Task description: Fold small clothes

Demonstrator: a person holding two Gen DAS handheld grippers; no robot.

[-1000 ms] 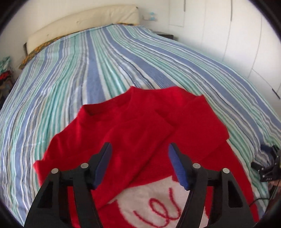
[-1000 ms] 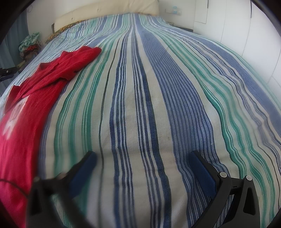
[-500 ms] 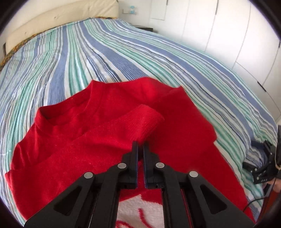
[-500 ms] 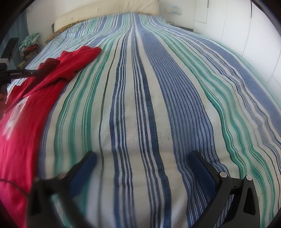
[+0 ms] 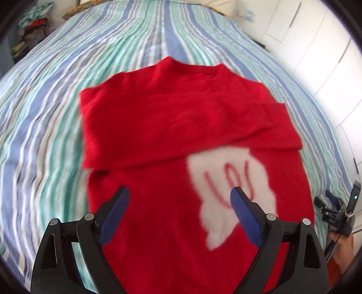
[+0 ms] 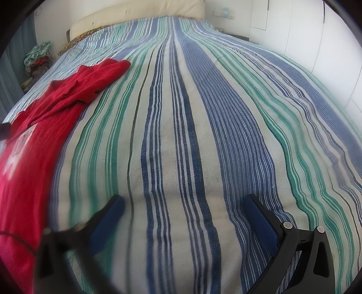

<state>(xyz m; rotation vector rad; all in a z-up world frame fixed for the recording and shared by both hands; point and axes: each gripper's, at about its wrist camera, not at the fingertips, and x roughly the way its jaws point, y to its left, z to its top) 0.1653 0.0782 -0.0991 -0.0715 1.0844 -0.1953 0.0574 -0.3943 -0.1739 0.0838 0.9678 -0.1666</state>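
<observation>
A small red sweater [image 5: 181, 126] with a white patch and red lettering [image 5: 228, 181] lies flat on the striped bedspread [image 5: 56, 95]. Both sleeves are folded across its chest. My left gripper [image 5: 179, 196] is open and empty, hovering above the sweater's lower body. In the right wrist view the sweater [image 6: 45, 117] lies at the far left. My right gripper [image 6: 183, 203] is open and empty above bare bedspread [image 6: 203, 113], apart from the sweater.
The other gripper shows at the right edge of the left wrist view [image 5: 339, 210]. A pillow and headboard [image 6: 135, 13] are at the bed's far end. White wardrobe doors [image 6: 316, 34] run along the right. A clothes pile [image 6: 38, 56] sits at the left.
My left gripper was shut at the folded sleeve's cuff half a second ago; it has opened, let go and pulled back over the sweater's lower body. The right gripper has not moved.
</observation>
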